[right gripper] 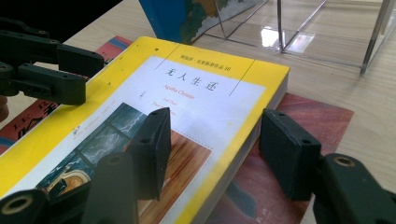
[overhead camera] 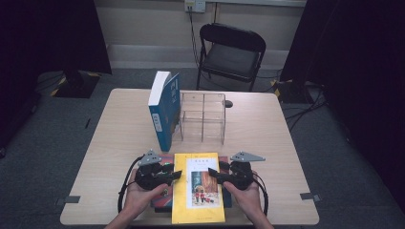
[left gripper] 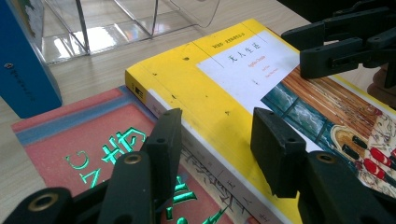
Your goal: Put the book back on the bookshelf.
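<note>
The yellow paperback [overhead camera: 198,187] lies flat between the two grippers, stacked on a red book [left gripper: 88,140] on the wooden table [overhead camera: 119,129], with its left edge under the left gripper [left gripper: 215,140] and its right edge under the right gripper [right gripper: 215,140]. Each gripper's jaws stand partly open and straddle their edge of the paperback, one jaw over the cover and one outside it; whether the pads press on the book cannot be told. Beyond both grippers stand a clear acrylic organiser [overhead camera: 203,117] and an upright blue book [overhead camera: 164,107].
</note>
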Demonstrator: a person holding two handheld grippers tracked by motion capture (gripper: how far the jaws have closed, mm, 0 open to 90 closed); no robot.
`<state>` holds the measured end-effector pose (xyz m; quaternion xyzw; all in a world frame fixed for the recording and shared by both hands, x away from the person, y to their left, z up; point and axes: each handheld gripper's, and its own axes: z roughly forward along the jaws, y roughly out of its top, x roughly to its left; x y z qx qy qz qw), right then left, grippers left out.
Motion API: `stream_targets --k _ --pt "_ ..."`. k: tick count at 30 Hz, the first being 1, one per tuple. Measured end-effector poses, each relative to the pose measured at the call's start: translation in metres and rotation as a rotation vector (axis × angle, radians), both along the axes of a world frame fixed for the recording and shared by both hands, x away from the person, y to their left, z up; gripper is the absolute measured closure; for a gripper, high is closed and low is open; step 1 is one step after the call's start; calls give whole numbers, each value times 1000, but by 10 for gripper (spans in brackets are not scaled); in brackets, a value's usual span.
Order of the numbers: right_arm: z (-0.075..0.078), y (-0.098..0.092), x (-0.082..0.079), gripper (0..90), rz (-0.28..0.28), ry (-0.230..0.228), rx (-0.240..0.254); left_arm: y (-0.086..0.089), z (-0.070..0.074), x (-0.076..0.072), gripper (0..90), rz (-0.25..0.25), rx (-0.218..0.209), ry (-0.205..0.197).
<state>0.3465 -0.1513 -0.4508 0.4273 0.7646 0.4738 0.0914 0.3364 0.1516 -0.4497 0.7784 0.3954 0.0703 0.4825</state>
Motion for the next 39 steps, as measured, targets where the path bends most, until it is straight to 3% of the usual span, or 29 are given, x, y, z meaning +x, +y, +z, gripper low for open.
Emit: stream_targets --k 14,23,29,32,39 --pt "7 -5 -7 596 -49 43 61 1 0 0 541 2 0 8" --pt "6 -5 -10 596 -59 59 56 1 -1 -1 542 2 -4 6" --pt "-1 -5 -6 557 -68 80 88 1 -1 -1 542 6 -10 11" --pt "-1 -3 -6 541 -73 67 79 2 -1 -1 541 5 -11 11" --pt "3 -6 -8 603 -86 92 102 2 -2 -1 541 4 -12 7"
